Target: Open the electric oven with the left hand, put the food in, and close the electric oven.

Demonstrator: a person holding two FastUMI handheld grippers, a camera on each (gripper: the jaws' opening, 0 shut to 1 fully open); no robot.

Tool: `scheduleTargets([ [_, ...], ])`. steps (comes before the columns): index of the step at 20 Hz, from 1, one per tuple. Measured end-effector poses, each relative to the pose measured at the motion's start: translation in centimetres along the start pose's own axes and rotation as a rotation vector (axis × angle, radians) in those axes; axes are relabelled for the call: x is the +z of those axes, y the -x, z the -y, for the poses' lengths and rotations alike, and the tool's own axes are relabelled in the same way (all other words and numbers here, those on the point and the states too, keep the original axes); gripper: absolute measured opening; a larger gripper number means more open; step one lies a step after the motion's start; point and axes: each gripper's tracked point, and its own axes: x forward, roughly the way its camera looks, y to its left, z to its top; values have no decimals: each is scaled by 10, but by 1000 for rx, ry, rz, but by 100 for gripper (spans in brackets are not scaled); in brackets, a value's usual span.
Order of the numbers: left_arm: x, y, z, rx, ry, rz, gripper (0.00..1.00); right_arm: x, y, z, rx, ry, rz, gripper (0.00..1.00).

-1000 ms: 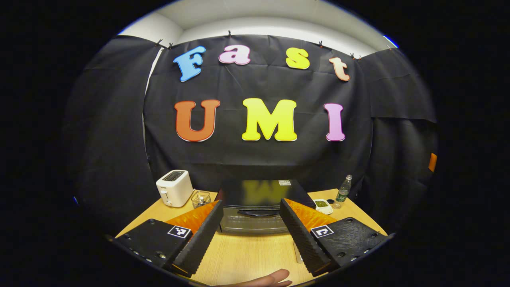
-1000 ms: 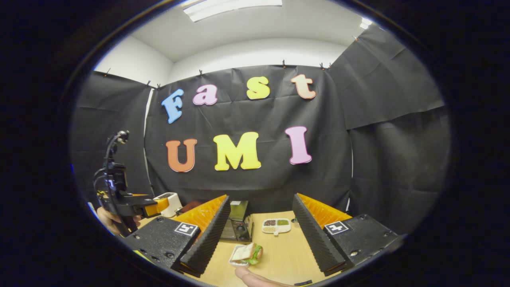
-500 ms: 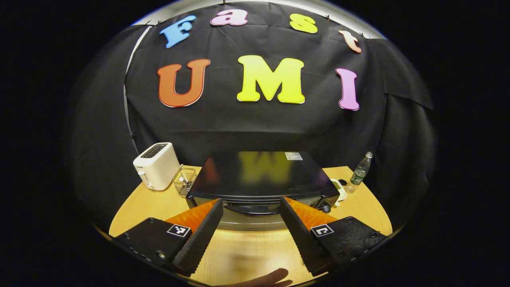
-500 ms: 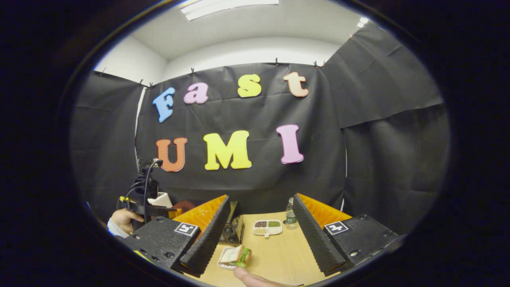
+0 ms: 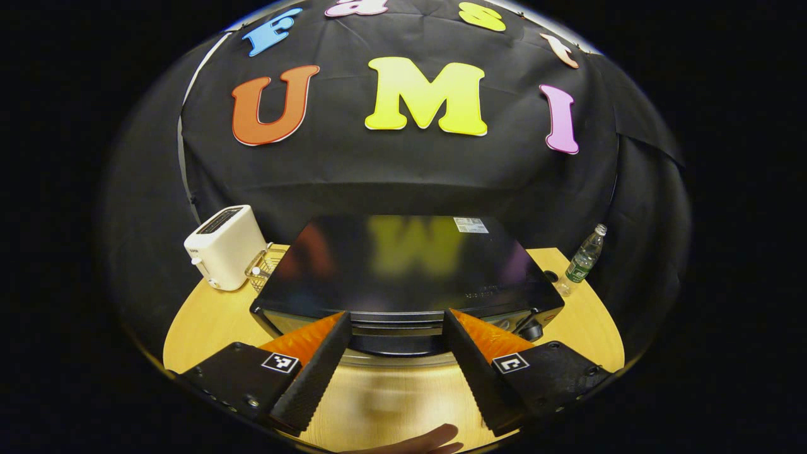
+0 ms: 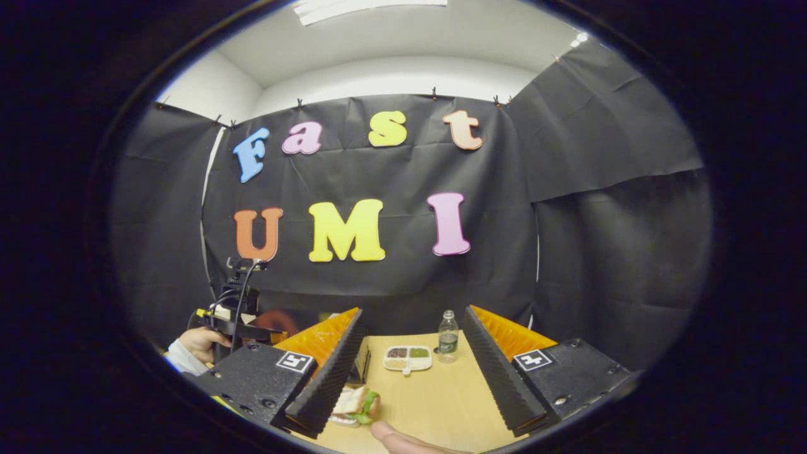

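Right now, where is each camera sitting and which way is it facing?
Left gripper view: rides the left gripper, close above the closed oven, facing the booth wall; a fingertip shows below.
Right gripper view: rides the right gripper, facing along the table past the sandwich; a fingertip shows below.
Shared: water bottle and booth wall.

The black electric oven point(image 5: 406, 271) sits shut at twelve o'clock on the wooden table, while the sandwich point(image 6: 356, 405) lies flat at seven o'clock.
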Motion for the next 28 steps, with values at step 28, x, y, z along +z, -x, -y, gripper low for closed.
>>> scheduleTargets([
  [28,-116,71,8,28,-53,15,95,-4,9,-8,33,40,-8,90],
])
